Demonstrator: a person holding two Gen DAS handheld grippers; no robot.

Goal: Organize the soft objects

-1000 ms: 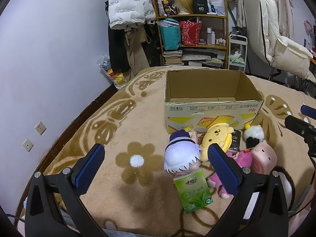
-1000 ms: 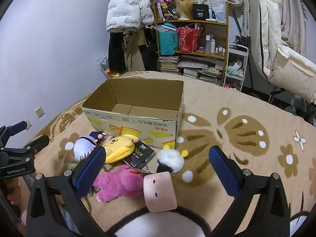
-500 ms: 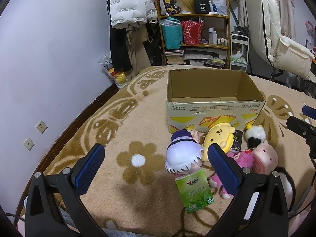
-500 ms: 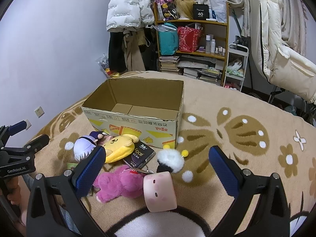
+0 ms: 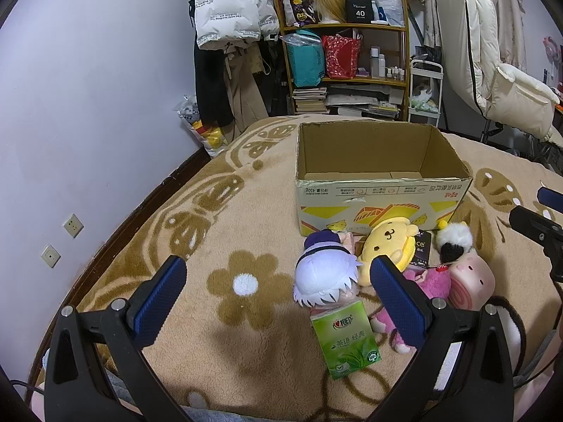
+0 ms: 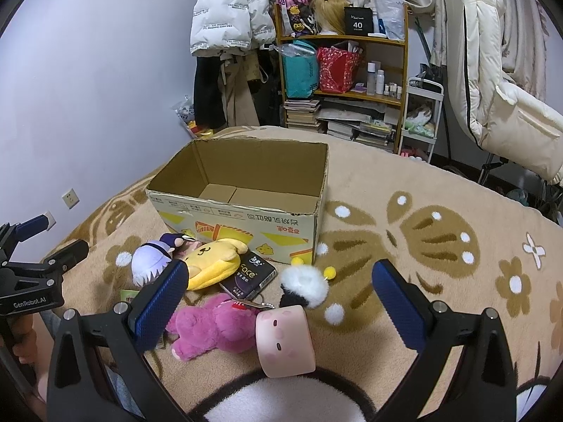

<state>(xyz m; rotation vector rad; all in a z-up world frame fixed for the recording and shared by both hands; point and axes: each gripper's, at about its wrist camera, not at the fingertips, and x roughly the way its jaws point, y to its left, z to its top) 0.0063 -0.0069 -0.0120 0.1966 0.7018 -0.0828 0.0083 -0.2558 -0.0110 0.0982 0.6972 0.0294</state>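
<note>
Nothing has shifted in the last second: both the left claw (image 5: 278,292) and right claw (image 6: 279,290) hover spread wide and empty, so sorting hasn't begun, the soft toys heaped on the bed before the empty open cardboard box (image 5: 380,176). Only the left view shows the green tissue pack (image 5: 346,337) whole, while the right view shows the pink plush bear (image 6: 214,327) in full.

black sign (image 5: 359,10) on the shelf behind the cardboard box (image 5: 380,195): "40" | dark packet (image 6: 249,274) before box: "Face" | left gripper (image 6: 31,302): "GenRobot.AI"
</note>
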